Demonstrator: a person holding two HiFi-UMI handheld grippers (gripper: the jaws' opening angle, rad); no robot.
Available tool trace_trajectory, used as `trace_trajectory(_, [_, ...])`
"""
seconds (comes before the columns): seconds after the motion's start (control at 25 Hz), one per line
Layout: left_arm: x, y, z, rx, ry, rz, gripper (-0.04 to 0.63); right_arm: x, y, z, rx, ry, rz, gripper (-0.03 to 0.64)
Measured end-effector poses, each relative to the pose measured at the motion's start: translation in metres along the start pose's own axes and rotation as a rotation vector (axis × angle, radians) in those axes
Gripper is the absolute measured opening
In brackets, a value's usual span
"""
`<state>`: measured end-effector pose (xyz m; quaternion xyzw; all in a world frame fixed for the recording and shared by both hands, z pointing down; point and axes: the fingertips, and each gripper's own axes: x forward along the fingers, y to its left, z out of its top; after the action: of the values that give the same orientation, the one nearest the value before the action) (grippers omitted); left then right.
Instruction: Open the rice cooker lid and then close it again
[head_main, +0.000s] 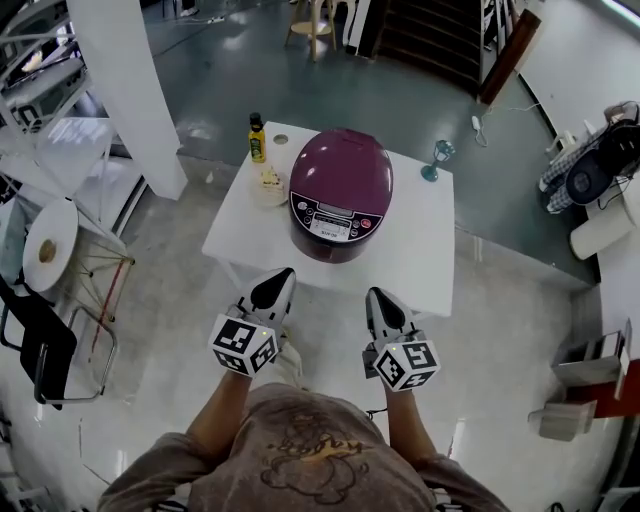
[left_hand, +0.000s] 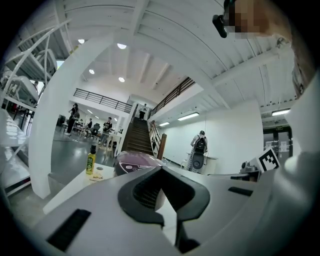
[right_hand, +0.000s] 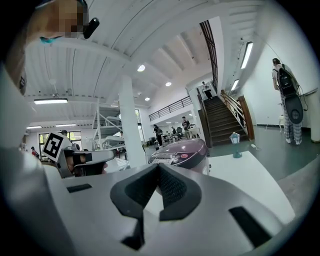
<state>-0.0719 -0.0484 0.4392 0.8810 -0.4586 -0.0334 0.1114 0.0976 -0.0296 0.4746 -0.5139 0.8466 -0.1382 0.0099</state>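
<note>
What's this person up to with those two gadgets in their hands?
A person holds a two-jaw tool in each hand: the left gripper and the right gripper. Both are shut and empty, and they point at a purple rice cooker on a white table. The cooker's lid is down and neither gripper touches it. A yellow bottle stands behind the cooker.

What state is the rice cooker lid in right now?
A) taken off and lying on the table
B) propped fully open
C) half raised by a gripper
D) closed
D: in the head view the purple lid sits down on the rice cooker as one closed dome, with nothing touching it.
</note>
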Motion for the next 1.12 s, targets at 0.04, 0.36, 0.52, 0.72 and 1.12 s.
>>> trace_trajectory(0.04, [0.008, 0.005, 0.003, -0.003, -0.001, -0.004, 0.018, 0.008, -0.003, 0.004, 0.000, -0.001, -0.001, 0.002])
trace_trajectory(0.36, [0.071, 0.042, 0.022, -0.017, 0.000, -0.048, 0.018, 0.066, -0.027, 0.024, -0.002, 0.002, -0.029, 0.002])
trace_trajectory(0.52, [0.097, 0.056, 0.029, -0.022, 0.008, -0.071, 0.018, 0.086, -0.038, 0.033, -0.005, 0.000, -0.051, 0.002])
trace_trajectory(0.72, [0.123, 0.073, 0.033, -0.032, 0.019, -0.104, 0.018, 0.107, -0.051, 0.042, -0.010, -0.007, -0.086, 0.002])
trace_trajectory(1.12, [0.167, 0.089, 0.043, -0.024, 0.038, -0.204, 0.018, 0.133, -0.077, 0.059, -0.031, -0.045, -0.173, 0.002])
